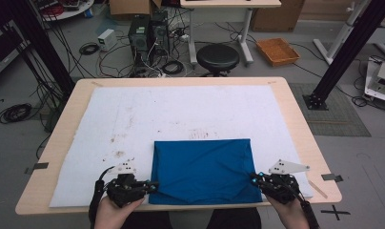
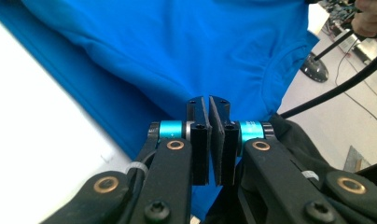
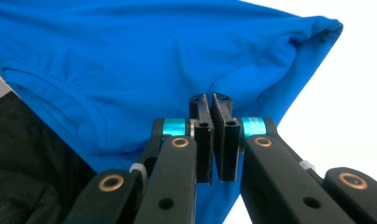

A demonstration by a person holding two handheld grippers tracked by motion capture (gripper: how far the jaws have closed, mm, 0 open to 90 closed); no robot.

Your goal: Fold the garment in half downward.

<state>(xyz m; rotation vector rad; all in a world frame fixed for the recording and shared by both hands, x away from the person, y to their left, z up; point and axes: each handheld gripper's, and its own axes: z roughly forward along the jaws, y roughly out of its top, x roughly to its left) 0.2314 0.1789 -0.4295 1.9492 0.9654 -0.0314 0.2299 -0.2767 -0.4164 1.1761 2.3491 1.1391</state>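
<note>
At table's near edge, left gripper [image 1: 153, 186] and right gripper [image 1: 254, 178] seemingly pinch the folded blue shirt's [image 1: 202, 167] corners, jaws clenched.

My blue T-shirt [image 1: 202, 169] lies folded into a flat rectangle on the white mat [image 1: 133, 119], at the near edge of the table. Its neckline faces me, and I think the collar hangs slightly over the edge, though that's hard to judge.
</note>
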